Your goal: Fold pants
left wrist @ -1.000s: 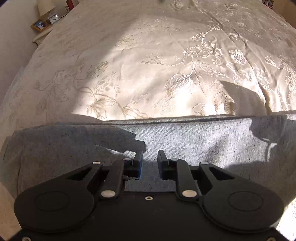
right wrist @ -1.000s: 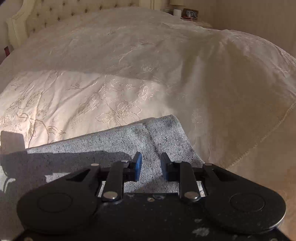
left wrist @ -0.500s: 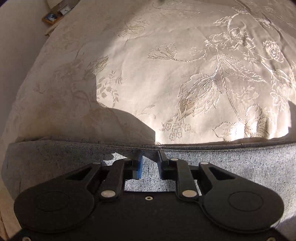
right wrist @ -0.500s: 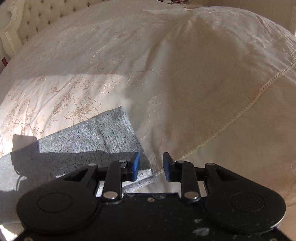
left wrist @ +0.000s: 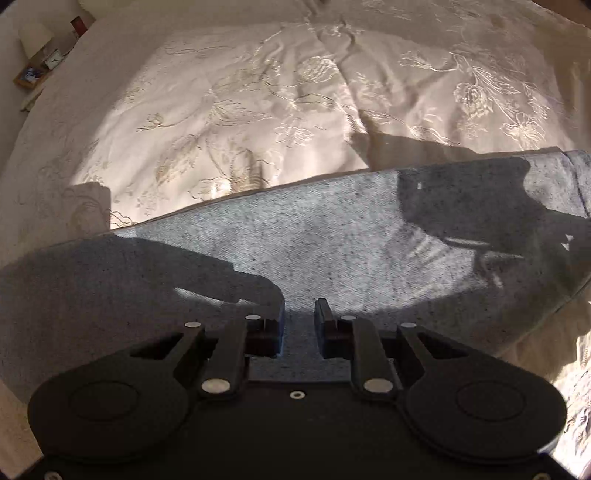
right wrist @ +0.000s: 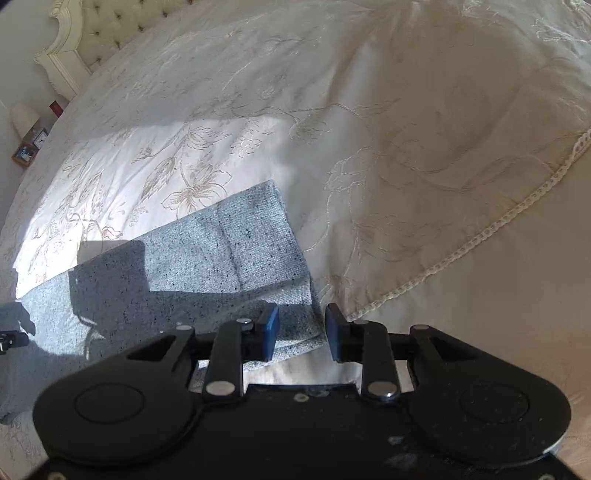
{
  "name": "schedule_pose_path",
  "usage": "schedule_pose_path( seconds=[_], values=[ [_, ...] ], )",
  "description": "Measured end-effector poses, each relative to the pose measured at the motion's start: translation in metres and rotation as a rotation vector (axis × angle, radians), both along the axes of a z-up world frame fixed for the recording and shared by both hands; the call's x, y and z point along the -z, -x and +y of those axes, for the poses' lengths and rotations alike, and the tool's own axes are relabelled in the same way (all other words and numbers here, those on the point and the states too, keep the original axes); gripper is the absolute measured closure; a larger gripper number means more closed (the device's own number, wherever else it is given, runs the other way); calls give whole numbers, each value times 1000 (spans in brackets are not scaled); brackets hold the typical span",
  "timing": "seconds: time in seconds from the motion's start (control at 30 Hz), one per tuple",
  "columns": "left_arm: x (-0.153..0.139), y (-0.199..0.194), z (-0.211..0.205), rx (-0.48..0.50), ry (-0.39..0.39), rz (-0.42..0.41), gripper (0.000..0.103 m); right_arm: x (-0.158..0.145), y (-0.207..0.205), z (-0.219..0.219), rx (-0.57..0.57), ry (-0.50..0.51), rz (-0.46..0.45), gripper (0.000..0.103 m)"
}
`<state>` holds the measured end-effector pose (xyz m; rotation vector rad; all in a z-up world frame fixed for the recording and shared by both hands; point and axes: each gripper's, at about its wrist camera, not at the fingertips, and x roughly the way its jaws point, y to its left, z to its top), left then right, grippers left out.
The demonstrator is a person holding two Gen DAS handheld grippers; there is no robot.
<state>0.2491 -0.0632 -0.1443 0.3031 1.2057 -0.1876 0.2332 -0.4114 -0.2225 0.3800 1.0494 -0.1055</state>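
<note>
Grey flecked pants [left wrist: 332, 240] lie flat in a long band across a cream embroidered bedspread [left wrist: 277, 110]. My left gripper [left wrist: 299, 325] hovers over the middle of the band, near its front edge. Its jaws stand a little apart, and flat cloth shows in the gap with nothing pinched. In the right wrist view the hemmed leg end [right wrist: 251, 236] lies under my right gripper [right wrist: 301, 332]. That gripper is open, with the hem's near corner below its left finger [right wrist: 269, 325] and bedspread below the other.
A bedside table with a lamp, a clock and a picture frame [left wrist: 37, 66] stands at the far left. A tufted headboard [right wrist: 110, 26] rises at the back. The bedspread's corded trim [right wrist: 480, 236] runs diagonally to the right of the leg end.
The left gripper went from the pants' far edge back over the middle of the cloth. The right gripper slid along to the hem end and its jaws widened.
</note>
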Motion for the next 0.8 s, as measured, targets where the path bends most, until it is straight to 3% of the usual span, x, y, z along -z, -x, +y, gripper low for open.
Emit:
schedule_pose_path(
  seconds=[0.07,0.1,0.13,0.27,0.33,0.43,0.63,0.8],
  values=[
    [3,3,-13,12,12,25,75,-3,-4,2,-46,-21,9,75],
    [2,6,-20,13,19,32,75,-7,-7,5,-84,-10,30,91],
    [1,7,-26,19,27,38,75,-11,-10,8,-120,12,49,99],
    [-6,10,-51,65,41,37,75,-31,-11,3,-159,54,59,99],
    [-7,9,-65,77,50,37,75,-26,-13,-6,-136,89,84,100],
    [-3,5,-87,95,65,49,75,-12,-11,-20,-133,127,138,99],
    [27,-6,-111,-2,98,162,75,-19,1,-47,12,-38,38,75],
    [45,-9,-116,-54,75,182,75,-24,6,-52,-1,-49,29,75]
  ],
)
